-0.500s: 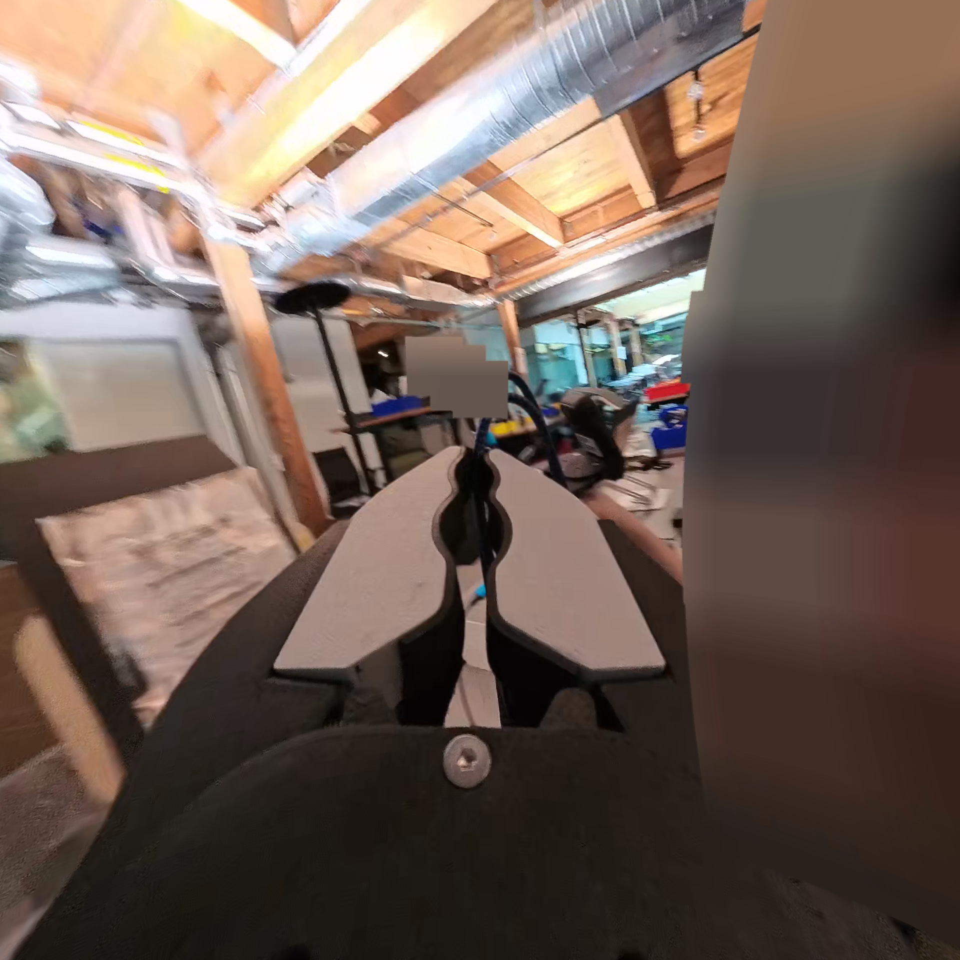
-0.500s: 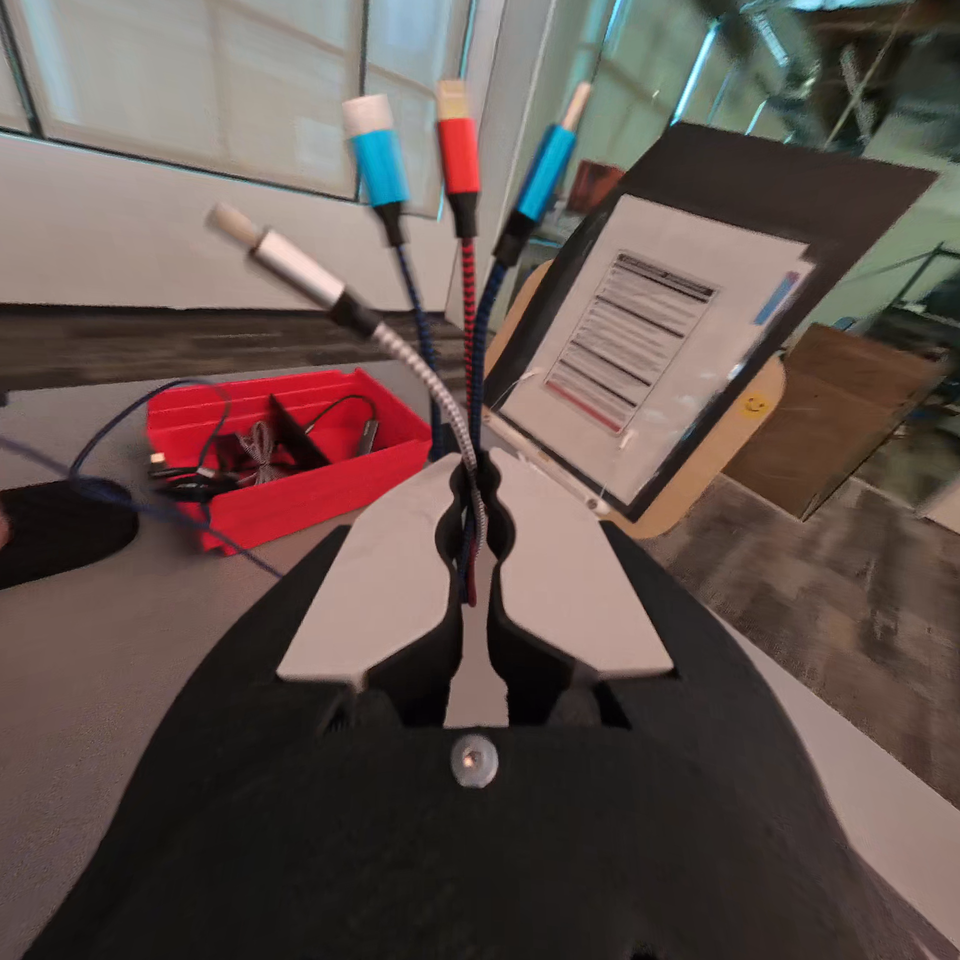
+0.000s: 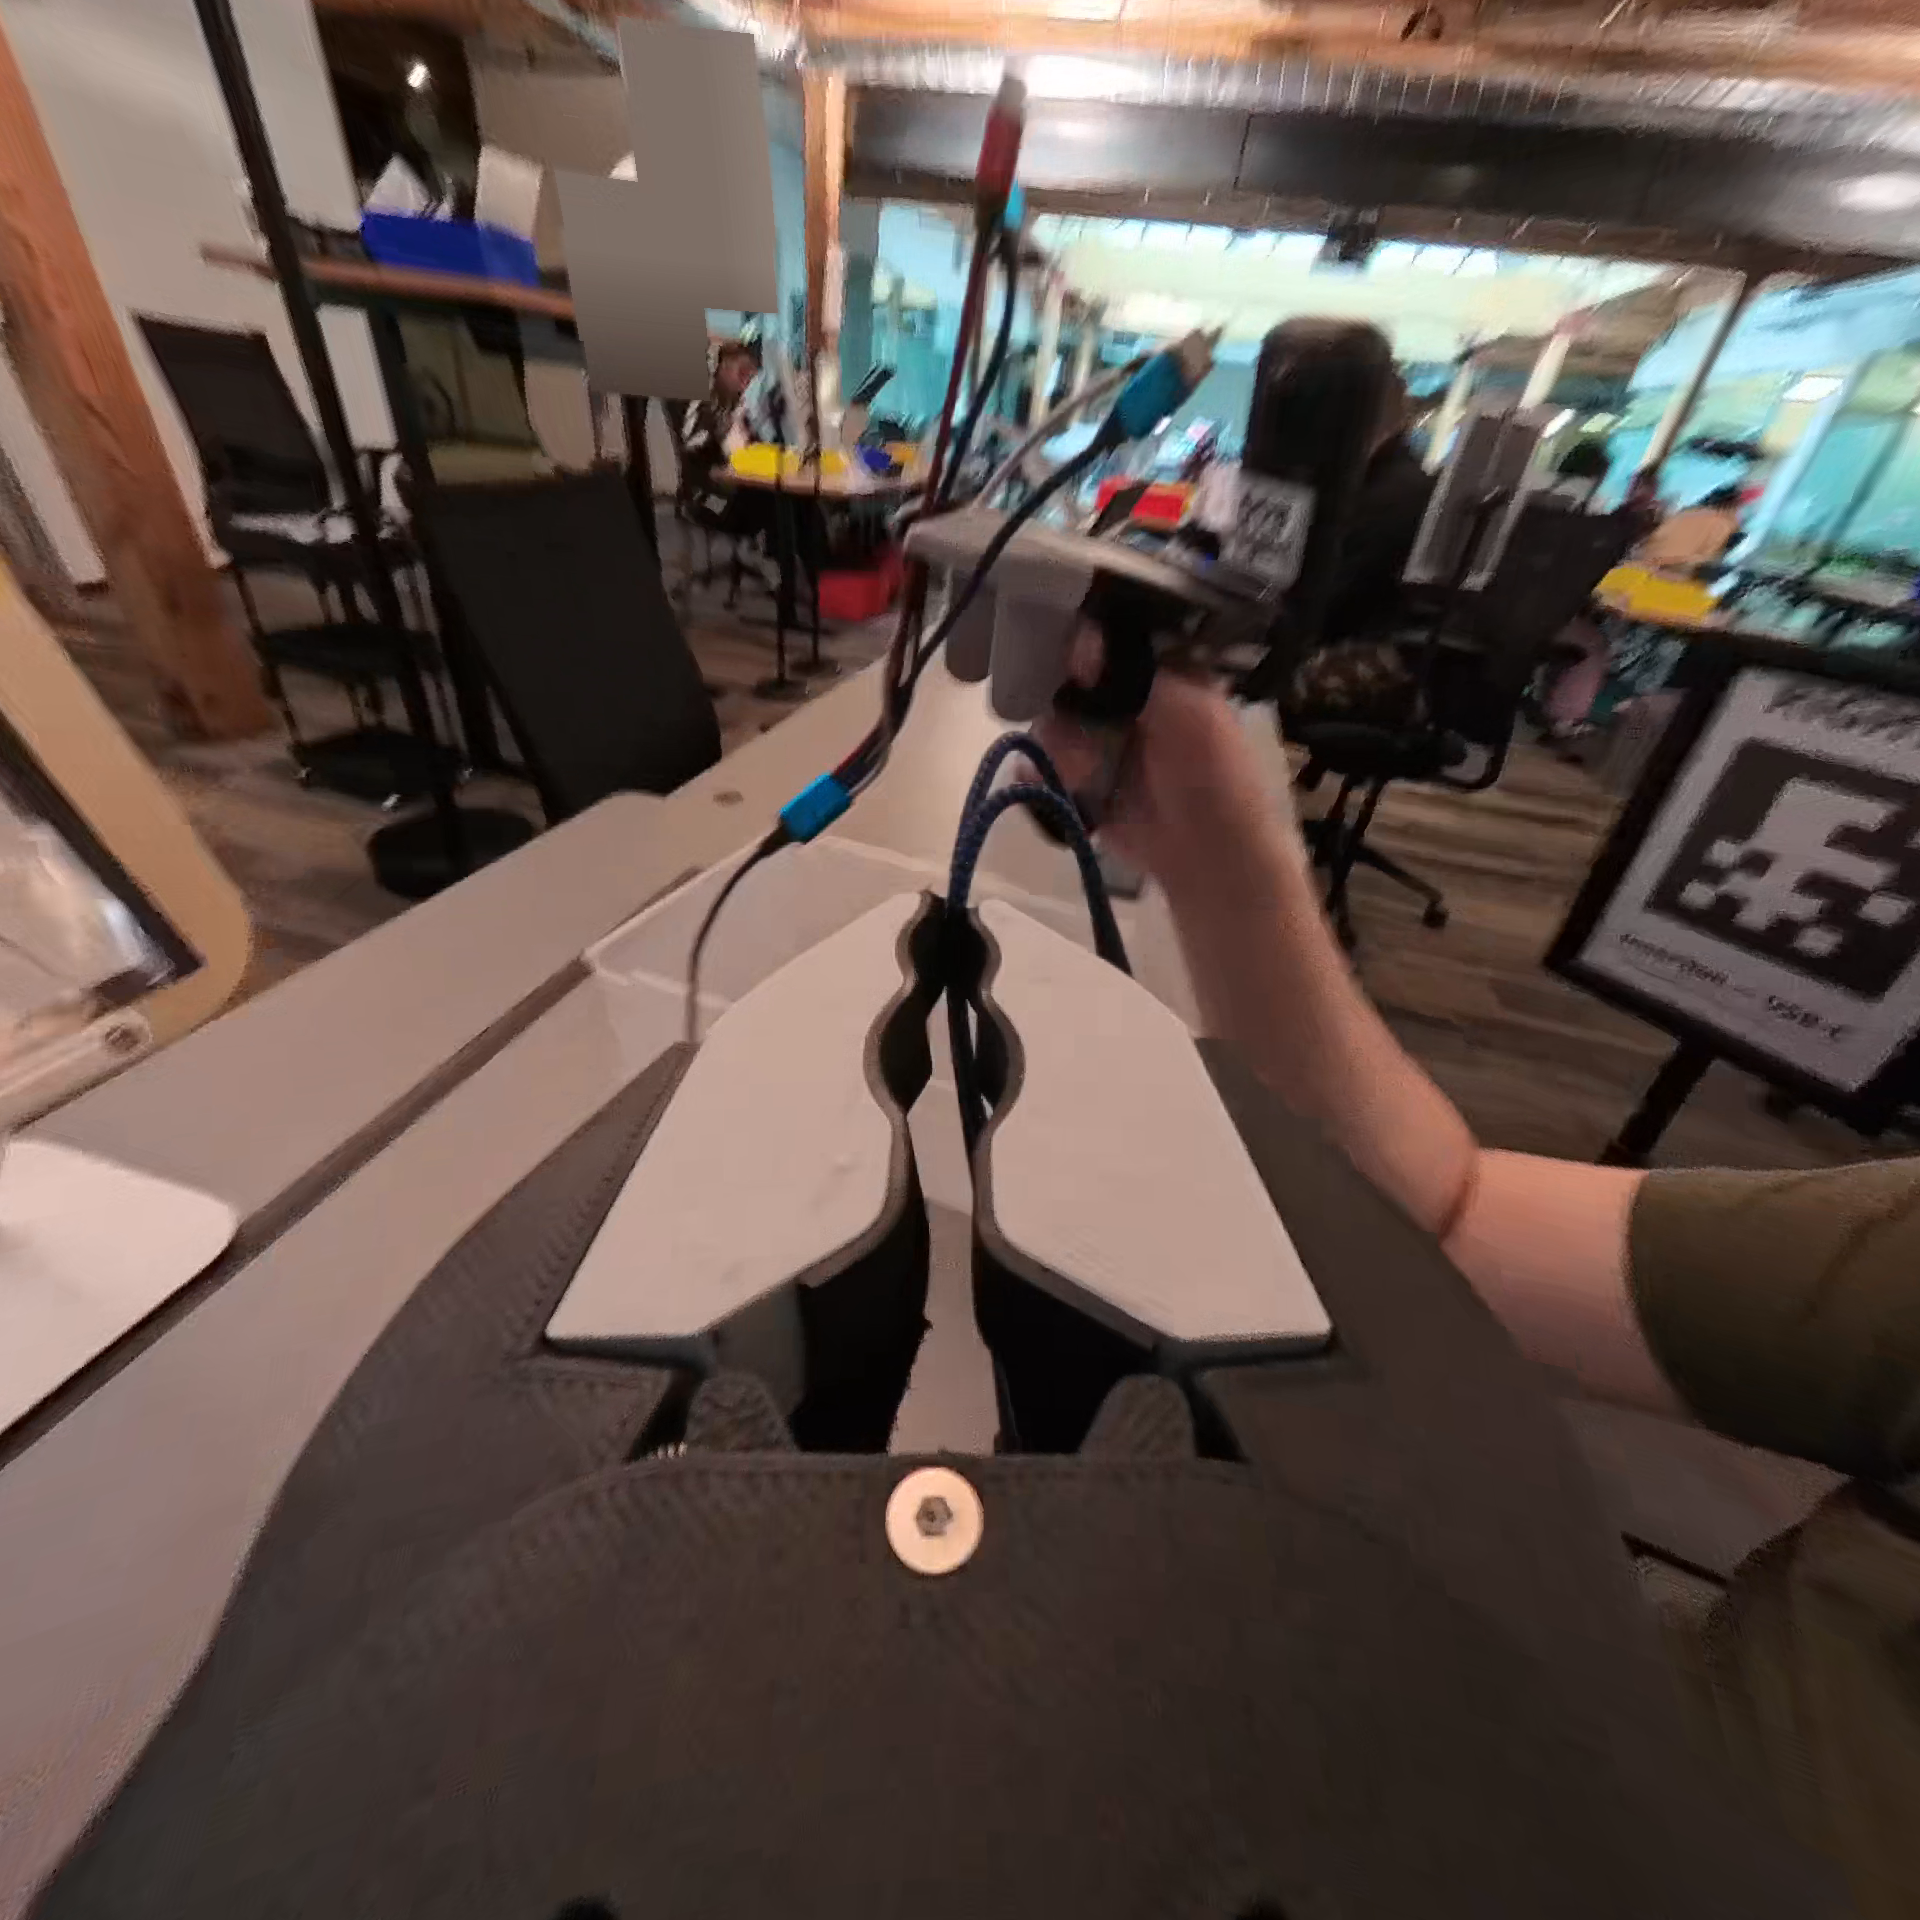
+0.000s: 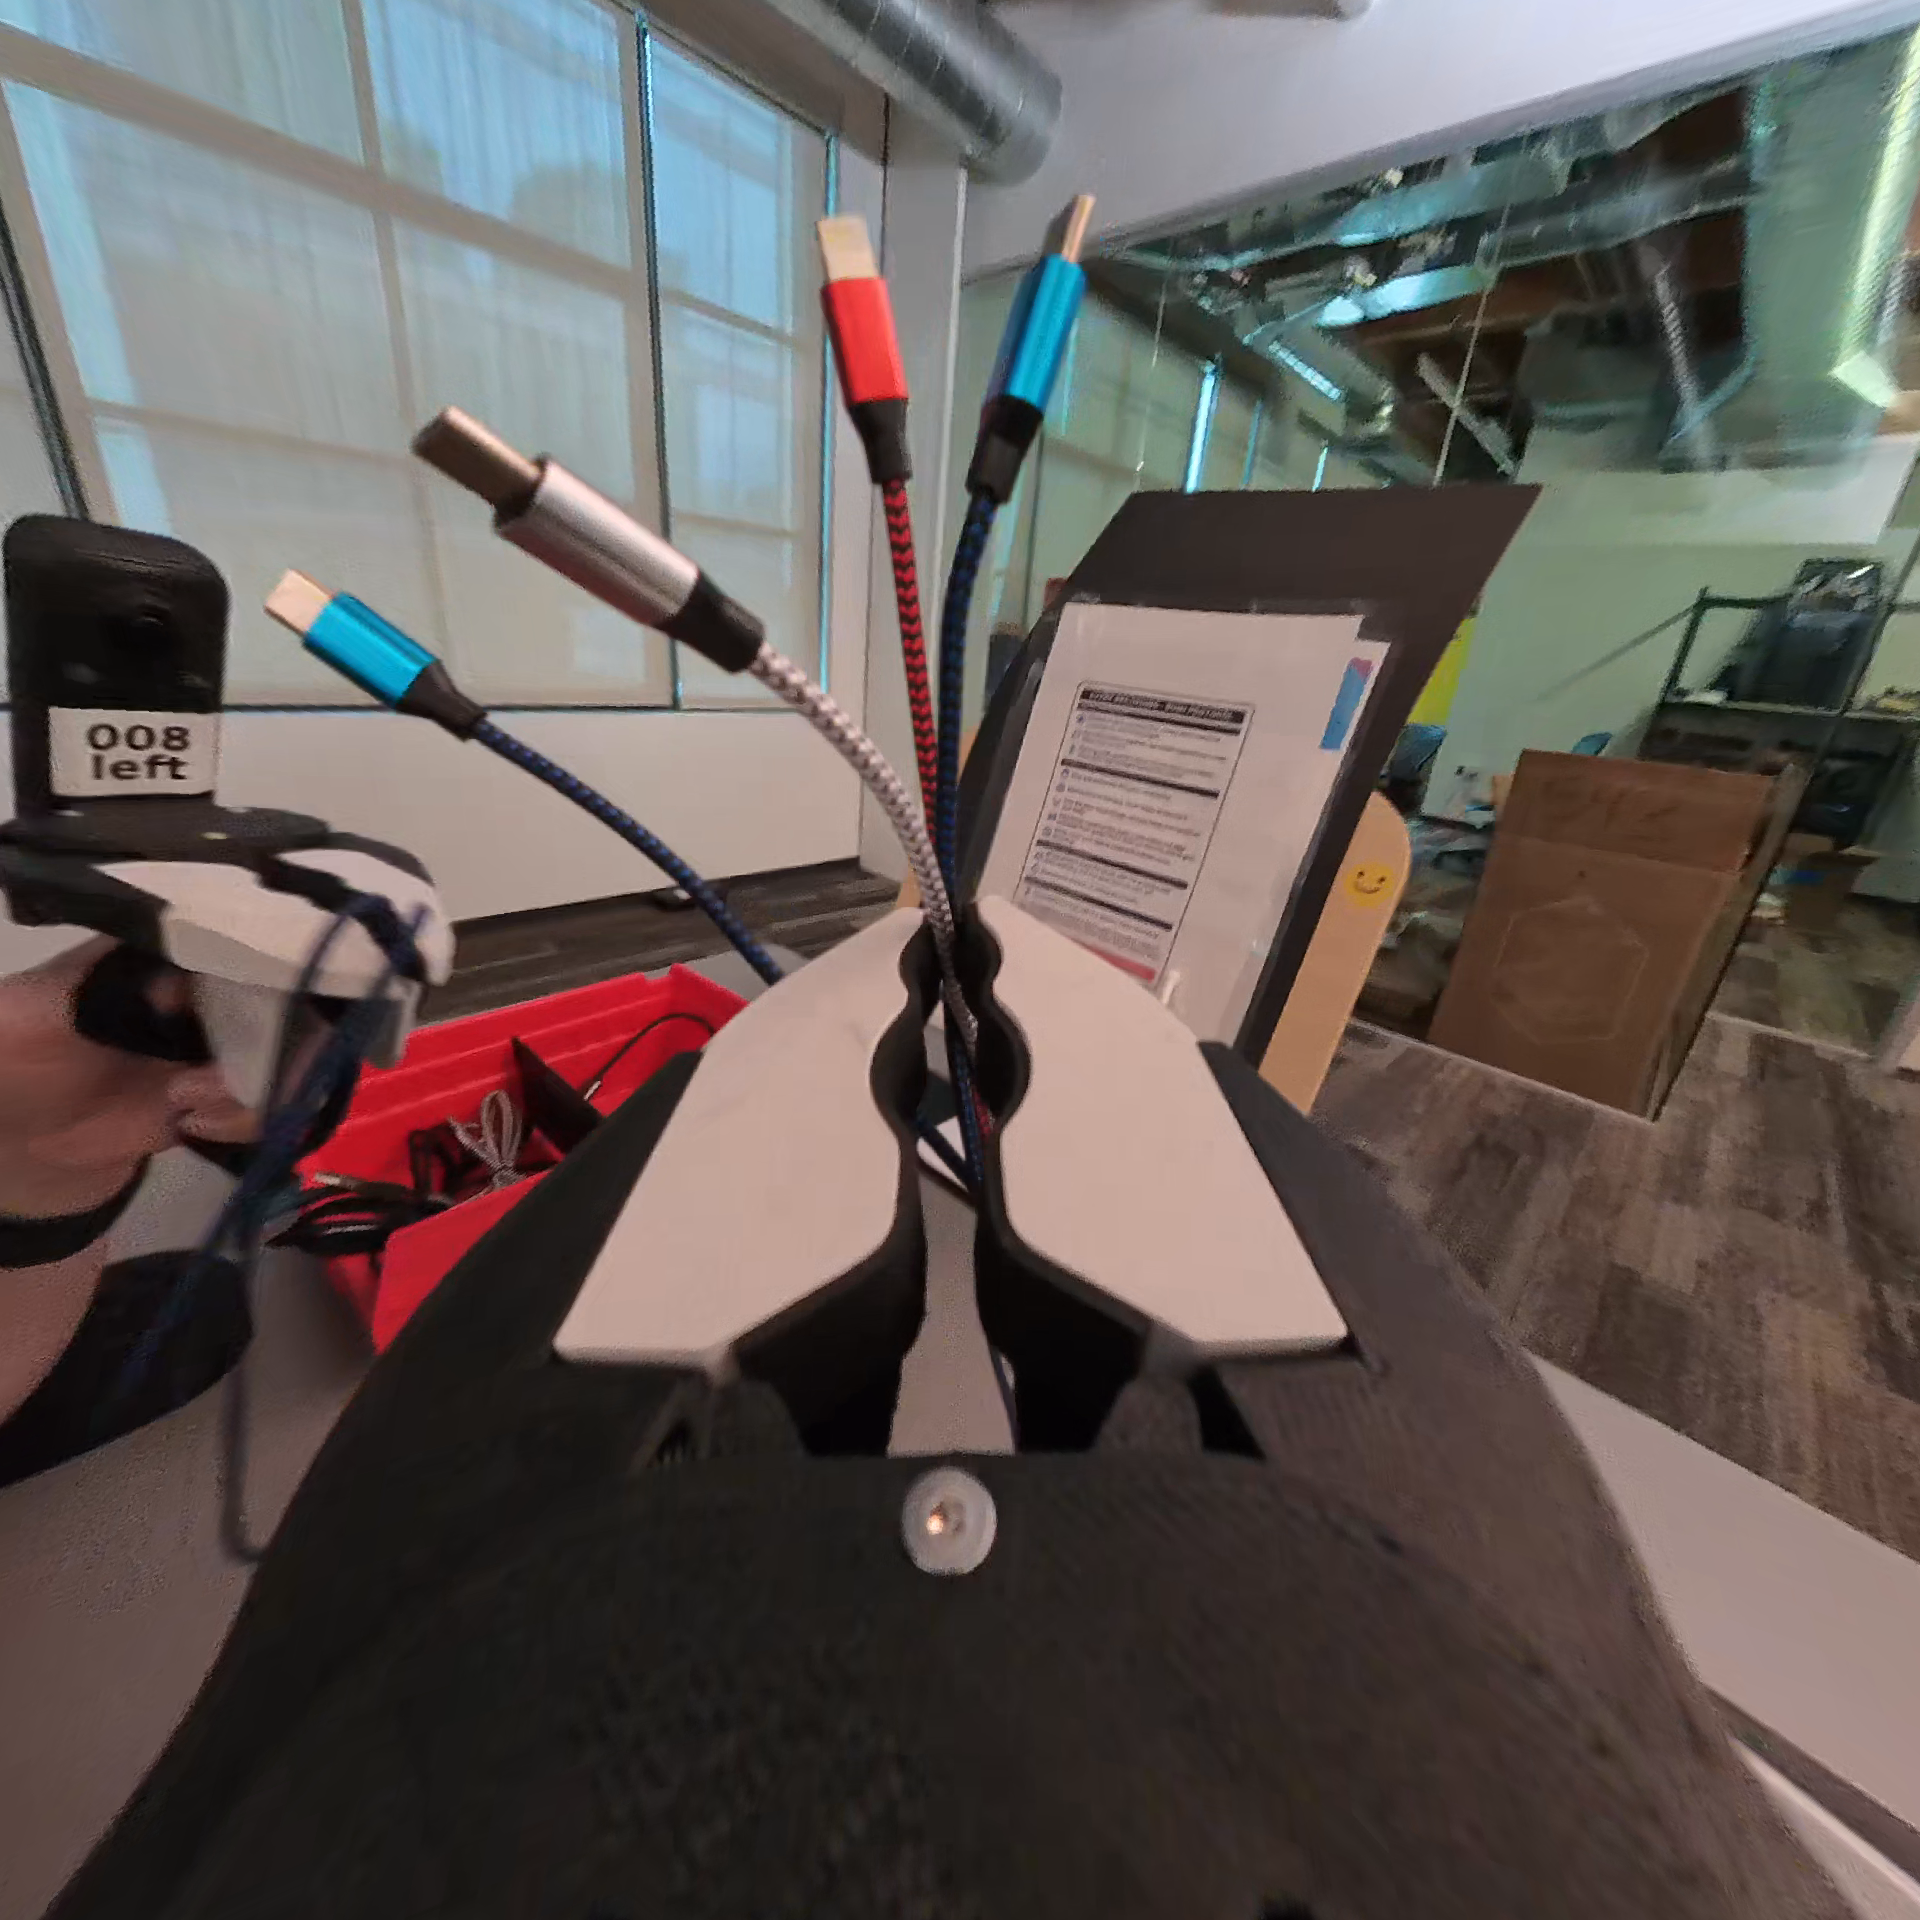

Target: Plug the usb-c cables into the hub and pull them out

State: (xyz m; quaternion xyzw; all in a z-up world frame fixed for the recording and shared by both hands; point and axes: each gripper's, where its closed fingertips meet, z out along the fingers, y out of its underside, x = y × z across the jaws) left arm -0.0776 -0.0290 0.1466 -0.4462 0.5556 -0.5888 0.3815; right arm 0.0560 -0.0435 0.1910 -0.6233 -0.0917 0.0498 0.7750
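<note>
Both tools were clamped: right tool (image 4: 948,940) on a fan of four cables (image 4: 940,831), left tool (image 3: 951,920) on a blue cable loop (image 3: 997,821); hub unseen, so separating one plug first seemed wise.

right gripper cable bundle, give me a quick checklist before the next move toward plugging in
1. Right gripper shut on the cable bundle: ok, four braided leads fan out above the closed fingers.
2. Left gripper shut on the blue cable: ok, the looped braided cable runs between its fingers.
3. Plug tips free and apart: ok, the red plug, two blue plugs and the silver plug point different ways.
4. Hub in sight: not ok, neither view shows it.
5. One plug singled out for insertion: not ok, all four are clamped together.
6. Slack clear of the red bin: cannot tell.
</note>
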